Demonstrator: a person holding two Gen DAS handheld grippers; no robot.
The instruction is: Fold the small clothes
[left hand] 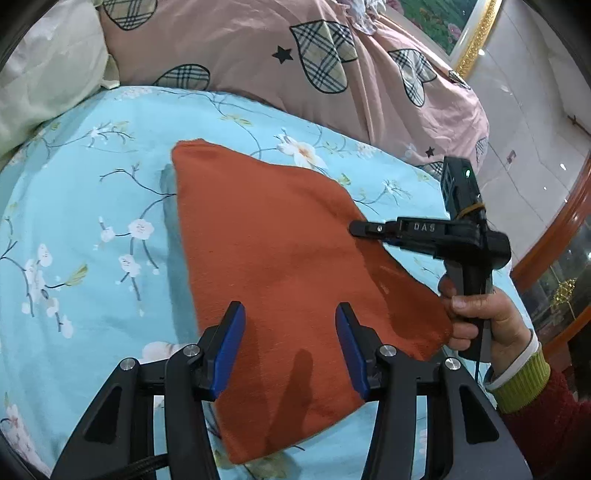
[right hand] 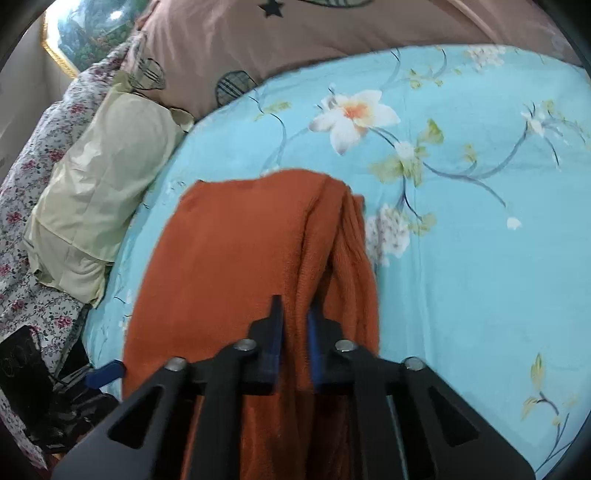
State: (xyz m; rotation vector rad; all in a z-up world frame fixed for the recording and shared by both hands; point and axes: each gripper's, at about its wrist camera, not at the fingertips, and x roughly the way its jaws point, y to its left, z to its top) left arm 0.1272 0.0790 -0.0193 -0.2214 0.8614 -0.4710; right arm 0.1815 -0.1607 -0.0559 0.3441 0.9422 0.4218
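A rust-orange knit garment point(left hand: 280, 258) lies folded flat on the blue floral bedsheet point(left hand: 92, 206). My left gripper point(left hand: 290, 308) hovers over its near part, jaws open, blue pads apart with nothing pinched between them. In the left wrist view my right gripper point(left hand: 356, 228), held by a hand point(left hand: 480, 317), reaches in from the right to the garment's right edge. In the right wrist view the right gripper point(right hand: 295, 306) is shut on a raised fold of the orange garment point(right hand: 229, 266), and the layered edge drapes to the right of the jaws.
A pink quilt with plaid hearts point(left hand: 295, 55) is bunched along the far side of the bed. A pale yellow pillow point(right hand: 107, 177) and flowered bedding point(right hand: 33, 192) lie beside the sheet. A gold-framed picture point(left hand: 476, 33) and a wooden cabinet point(left hand: 565, 240) stand beyond the bed.
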